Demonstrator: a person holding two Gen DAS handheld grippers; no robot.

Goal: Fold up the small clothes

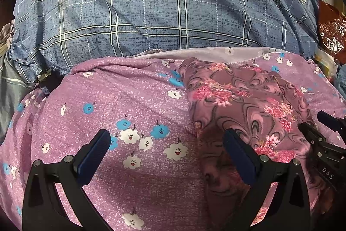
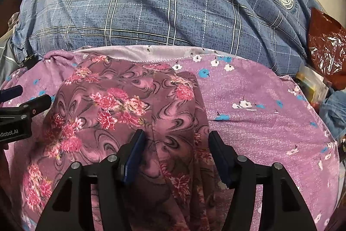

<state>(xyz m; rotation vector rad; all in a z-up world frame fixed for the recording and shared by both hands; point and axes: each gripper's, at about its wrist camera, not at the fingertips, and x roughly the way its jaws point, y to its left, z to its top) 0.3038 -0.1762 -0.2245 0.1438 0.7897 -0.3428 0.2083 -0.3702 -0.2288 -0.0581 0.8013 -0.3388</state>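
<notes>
A small mauve garment with pink flowers and swirls (image 2: 121, 105) lies rumpled on a lilac cloth printed with white and blue flowers (image 1: 112, 105). It also shows in the left wrist view (image 1: 244, 96). My left gripper (image 1: 166, 142) is open wide above the lilac cloth, its right finger at the garment's left edge. My right gripper (image 2: 175, 144) is open, its fingers astride a raised fold of the garment. The right gripper shows at the right edge of the left wrist view (image 1: 324, 133). The left gripper shows at the left edge of the right wrist view (image 2: 26, 99).
A blue plaid quilt (image 2: 164, 5) with round badges bulges behind the cloths. A red-brown plastic bag (image 2: 326, 44) and some packets lie at the far right. Grey cloth (image 1: 10, 88) lies at the left edge.
</notes>
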